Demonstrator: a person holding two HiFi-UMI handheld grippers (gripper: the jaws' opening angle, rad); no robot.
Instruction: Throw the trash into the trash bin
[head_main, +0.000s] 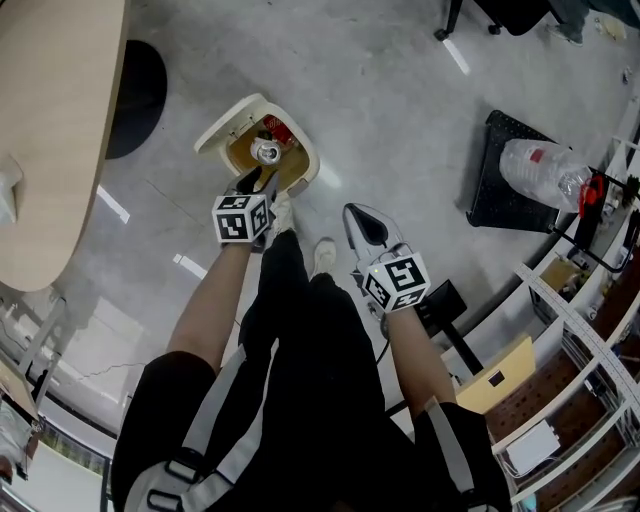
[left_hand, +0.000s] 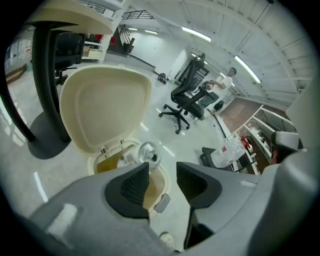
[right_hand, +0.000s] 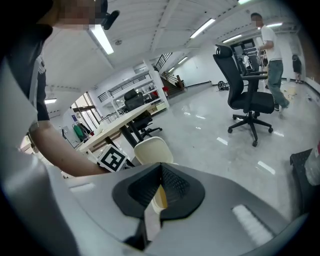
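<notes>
While the person stands over it, the trash bin (head_main: 212, 132) sits on the grey floor in the upper middle of the head view, lid (left_hand: 107, 107) tipped up and back. Far left in that view runs the edge of a pale wooden table (head_main: 50, 130), with a dark round base (head_main: 135, 95) on the floor just beside the bin. A shiny metal can (head_main: 266, 152) shows inside the bin's open mouth, end-on to the camera, with something red just past it; whether the can rests on the contents or hangs in the air I cannot tell. The left gripper (head_main: 258, 182) hovers right above the bin's near rim, and its own view shows the jaws standing apart with nothing between them, the can lying beyond the left pad. A white shoe (head_main: 325, 255) stands near the bin's near side. To the right, the right gripper (head_main: 358, 220) points down at bare floor well clear of the bin, its jaws brought together at the tips and empty. At the far right a crumpled plastic bottle (head_main: 540, 170) lies on a black mat (head_main: 500, 200).
</notes>
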